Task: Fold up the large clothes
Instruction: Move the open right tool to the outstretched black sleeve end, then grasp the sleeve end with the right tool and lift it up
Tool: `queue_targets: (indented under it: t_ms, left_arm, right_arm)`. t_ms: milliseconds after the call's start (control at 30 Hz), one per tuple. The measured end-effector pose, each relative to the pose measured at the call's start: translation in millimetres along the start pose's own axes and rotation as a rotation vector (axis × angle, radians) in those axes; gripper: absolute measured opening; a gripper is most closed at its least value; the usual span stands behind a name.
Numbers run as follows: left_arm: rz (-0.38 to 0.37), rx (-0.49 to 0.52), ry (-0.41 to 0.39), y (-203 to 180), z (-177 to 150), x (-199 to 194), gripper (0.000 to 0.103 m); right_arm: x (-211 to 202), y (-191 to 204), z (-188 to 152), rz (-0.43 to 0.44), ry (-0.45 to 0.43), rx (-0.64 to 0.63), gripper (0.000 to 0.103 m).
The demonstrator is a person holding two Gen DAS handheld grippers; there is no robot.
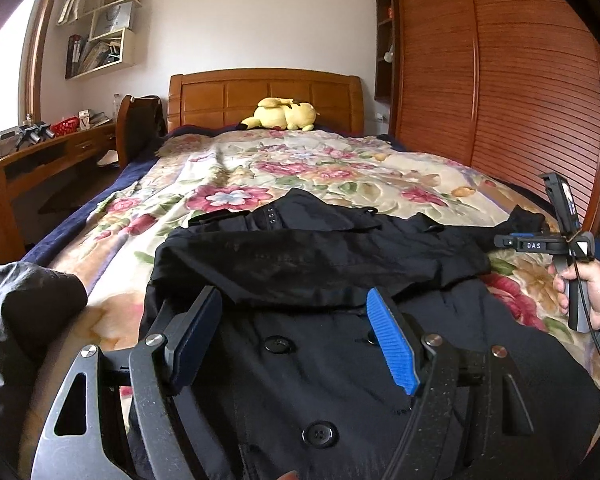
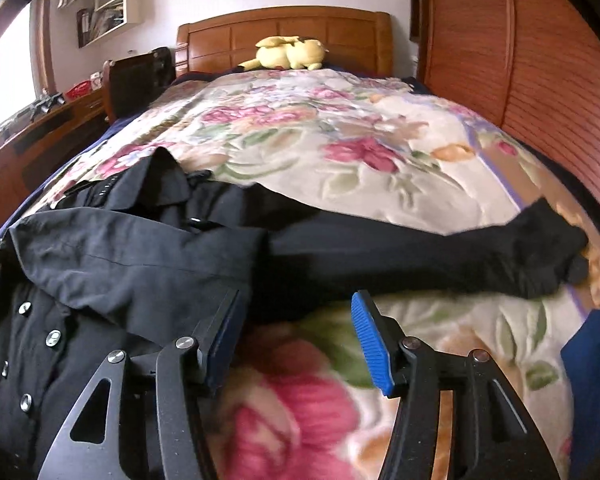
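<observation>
A black double-breasted coat (image 1: 300, 392) lies on the floral blanket (image 1: 260, 176) of a bed, one sleeve folded across its chest (image 1: 320, 260). My left gripper (image 1: 292, 300) hovers open just above the coat's buttoned front, nothing between its blue pads. In the right wrist view the coat (image 2: 120, 256) fills the left side and its other sleeve (image 2: 460, 256) stretches out to the right. My right gripper (image 2: 296, 300) stands open in front of that sleeve over the blanket (image 2: 340, 152), empty. A hand (image 1: 592, 292) holds the right gripper (image 1: 540, 246) at the bed's right edge.
A yellow plush toy (image 1: 280, 114) lies by the wooden headboard (image 1: 260, 92). A slatted wardrobe (image 1: 500, 80) runs along the right side. On the left stand a desk (image 1: 40, 156) and a chair (image 1: 140, 124). Dark cloth (image 1: 20, 320) sits at the near left.
</observation>
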State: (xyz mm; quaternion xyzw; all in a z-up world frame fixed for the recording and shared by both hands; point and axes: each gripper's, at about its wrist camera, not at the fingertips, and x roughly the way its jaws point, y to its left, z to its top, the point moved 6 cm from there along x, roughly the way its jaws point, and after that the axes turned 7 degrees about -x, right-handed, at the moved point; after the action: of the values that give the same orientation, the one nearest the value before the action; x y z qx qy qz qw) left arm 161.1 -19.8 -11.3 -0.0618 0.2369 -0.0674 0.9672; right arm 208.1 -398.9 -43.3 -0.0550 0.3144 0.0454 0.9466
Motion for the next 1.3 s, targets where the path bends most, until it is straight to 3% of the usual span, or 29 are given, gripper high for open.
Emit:
queue_targets:
  t_ms: [267, 433, 967, 1300]
  left_arm:
    - [0.012, -0.041, 0.013, 7.1, -8.2, 14.9, 0.076]
    - [0.021, -0.036, 0.025, 6.4, -15.8, 24.2, 0.076]
    - [0.037, 0.008, 0.077, -1.1, -33.1, 39.2, 0.076]
    - [0.039, 0.013, 0.079, -1.2, -34.1, 39.8, 0.076]
  right_arm:
    - [39.7, -52.0, -2.3, -0.044, 0.019, 0.094, 0.058]
    - [42.9, -79.4, -0.4, -0.081, 0.007, 0.151, 0.058]
    - [29.0, -185.7, 0.5, -0.345, 0.091, 0.28, 0.058]
    - [62.4, -202.2, -2.8, -0.332, 0.201, 0.357, 0.058]
